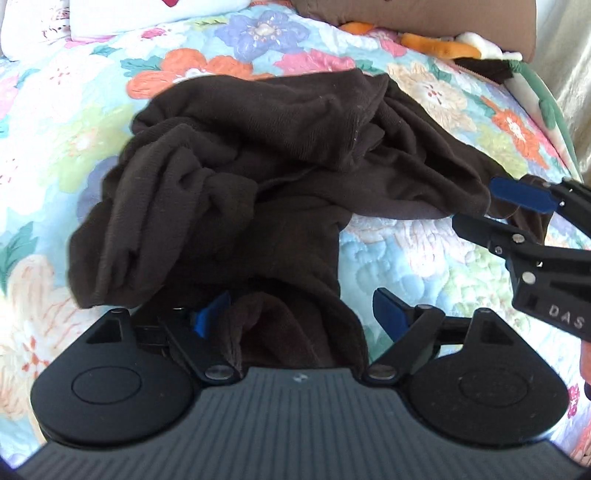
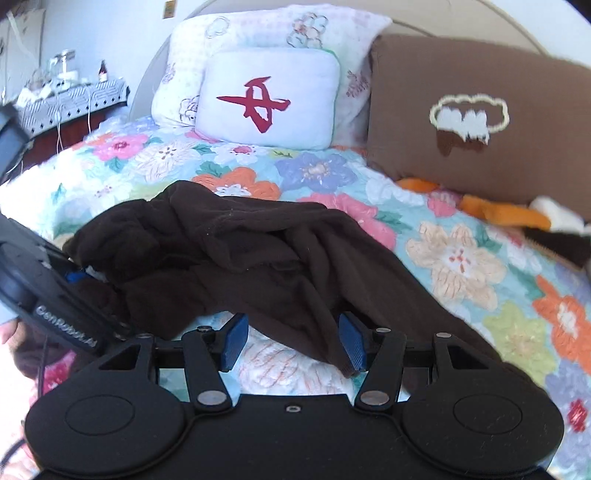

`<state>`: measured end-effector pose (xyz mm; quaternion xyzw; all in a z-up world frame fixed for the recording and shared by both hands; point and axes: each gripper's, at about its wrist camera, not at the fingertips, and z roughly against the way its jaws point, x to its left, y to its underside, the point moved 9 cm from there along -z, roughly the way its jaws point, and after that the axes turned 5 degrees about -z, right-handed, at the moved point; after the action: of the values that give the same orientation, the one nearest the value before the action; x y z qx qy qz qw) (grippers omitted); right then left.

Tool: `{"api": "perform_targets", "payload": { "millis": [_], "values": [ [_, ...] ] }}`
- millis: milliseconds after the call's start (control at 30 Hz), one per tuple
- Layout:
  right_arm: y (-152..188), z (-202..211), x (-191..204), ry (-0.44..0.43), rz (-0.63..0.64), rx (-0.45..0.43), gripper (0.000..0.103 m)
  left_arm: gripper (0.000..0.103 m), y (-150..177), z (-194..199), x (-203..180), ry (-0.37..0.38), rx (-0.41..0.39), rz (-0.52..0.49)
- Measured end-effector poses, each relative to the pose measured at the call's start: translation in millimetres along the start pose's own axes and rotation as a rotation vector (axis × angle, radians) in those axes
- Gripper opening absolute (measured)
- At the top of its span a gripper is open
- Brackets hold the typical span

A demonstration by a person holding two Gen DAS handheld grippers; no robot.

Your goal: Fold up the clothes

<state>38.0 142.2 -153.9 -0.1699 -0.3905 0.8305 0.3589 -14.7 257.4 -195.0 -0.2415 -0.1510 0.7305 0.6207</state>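
Observation:
A dark brown garment lies crumpled on the floral quilt; it also shows in the right wrist view. My left gripper is open, with a bunch of the garment lying between its blue pads. My right gripper is open, its jaws wide apart around the garment's near edge, cloth touching the right pad. The right gripper also shows in the left wrist view at the garment's right edge. The left gripper's body shows at the left of the right wrist view.
A white cushion with a red character, a floral pillow and a brown cushion stand at the bed's head. An orange plush toy lies by the brown cushion. A cluttered side table stands far left.

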Motion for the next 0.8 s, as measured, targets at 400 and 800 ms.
{"api": "perform_targets", "payload": {
  "millis": [400, 800],
  "values": [
    [-21.6, 22.6, -7.2, -0.199, -0.269, 0.047, 0.061, 0.080, 13.9, 54.7, 7.5, 0.037, -0.083, 0.030],
    [-29.6, 44.3, -2.7, -0.187, -0.210, 0.030, 0.061, 0.039, -1.1, 83.6, 0.5, 0.171, -0.205, 0.050]
  ]
}}
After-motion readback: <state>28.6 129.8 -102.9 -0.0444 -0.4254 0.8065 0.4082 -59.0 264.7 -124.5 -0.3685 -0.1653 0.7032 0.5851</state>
